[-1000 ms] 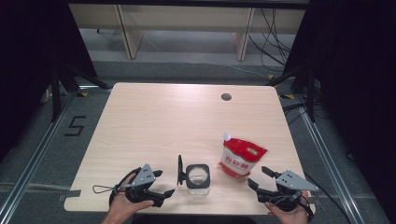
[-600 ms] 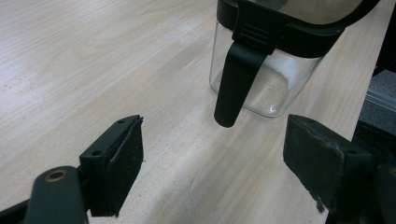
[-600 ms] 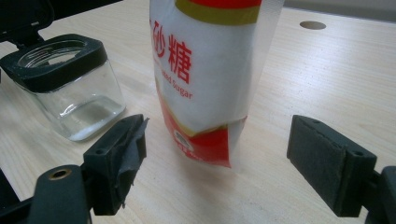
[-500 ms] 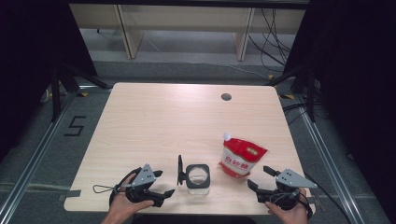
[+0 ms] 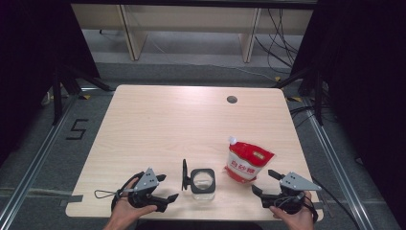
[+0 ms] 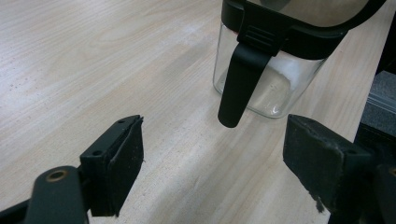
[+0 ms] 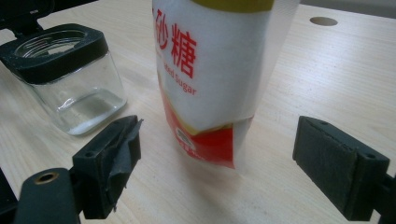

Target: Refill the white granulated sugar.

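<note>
The left gripper (image 5: 168,188) rests low at the near edge of the table (image 5: 158,124), held in the person's left hand (image 5: 125,214), its jaws spread wide with nothing between them. Just ahead of those jaws stands the jar (image 6: 266,70), a clear square glass with a black collar; in the left gripper view its black latch (image 6: 238,79) hangs down the glass wall facing the gripper, close to the open gap but apart from both pads. From above, the jar's lid (image 5: 184,175) stands flipped up on edge, on the side of the jar nearest the left gripper. The right gripper (image 5: 265,183) sits at the near right of the table in the right hand (image 5: 294,218); its jaws have just been opening and now stand as wide as the left pair, gripping nothing. Straight ahead of them the bag (image 7: 219,70) of sugar stands upright, white with a red base and red lettering, its lower corner just beyond the gap between the pads; it seems clear of both, though the closeness makes that hard to judge. The jar appears beyond that gripper's left pad, beside the bag and apart from it.
</note>
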A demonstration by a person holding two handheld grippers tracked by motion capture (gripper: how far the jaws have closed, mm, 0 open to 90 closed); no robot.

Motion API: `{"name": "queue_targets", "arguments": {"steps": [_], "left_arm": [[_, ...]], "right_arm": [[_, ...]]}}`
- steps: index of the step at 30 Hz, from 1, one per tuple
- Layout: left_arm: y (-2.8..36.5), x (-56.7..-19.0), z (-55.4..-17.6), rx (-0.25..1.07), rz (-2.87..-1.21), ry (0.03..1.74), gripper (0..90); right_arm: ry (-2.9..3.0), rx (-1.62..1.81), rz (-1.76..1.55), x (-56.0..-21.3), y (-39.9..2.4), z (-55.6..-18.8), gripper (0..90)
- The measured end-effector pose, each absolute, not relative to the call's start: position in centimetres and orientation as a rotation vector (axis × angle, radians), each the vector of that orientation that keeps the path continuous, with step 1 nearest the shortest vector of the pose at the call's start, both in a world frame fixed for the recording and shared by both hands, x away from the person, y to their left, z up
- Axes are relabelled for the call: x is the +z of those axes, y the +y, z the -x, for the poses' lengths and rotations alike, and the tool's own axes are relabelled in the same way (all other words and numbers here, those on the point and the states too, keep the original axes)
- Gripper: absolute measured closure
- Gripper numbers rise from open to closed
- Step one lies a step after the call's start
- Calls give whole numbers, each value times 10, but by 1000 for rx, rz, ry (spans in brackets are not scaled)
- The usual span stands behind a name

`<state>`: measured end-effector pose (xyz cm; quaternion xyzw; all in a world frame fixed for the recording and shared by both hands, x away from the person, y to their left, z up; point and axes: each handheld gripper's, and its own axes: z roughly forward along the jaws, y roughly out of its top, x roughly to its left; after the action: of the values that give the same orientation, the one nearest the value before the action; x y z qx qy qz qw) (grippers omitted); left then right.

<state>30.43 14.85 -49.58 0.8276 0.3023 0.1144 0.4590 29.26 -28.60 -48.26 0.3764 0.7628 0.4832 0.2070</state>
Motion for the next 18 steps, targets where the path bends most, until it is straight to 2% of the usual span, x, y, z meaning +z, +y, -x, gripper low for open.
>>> {"name": "queue_targets", "arguments": {"steps": [3, 18], "left_arm": [[149, -496, -306, 284, -2056, 705, 199], [146, -498, -304, 277, -2058, 717, 202]], "right_arm": [[2132, 1360, -1023, -484, -285, -296, 160], [2149, 1409, -987, -490, -280, -315, 163]]}}
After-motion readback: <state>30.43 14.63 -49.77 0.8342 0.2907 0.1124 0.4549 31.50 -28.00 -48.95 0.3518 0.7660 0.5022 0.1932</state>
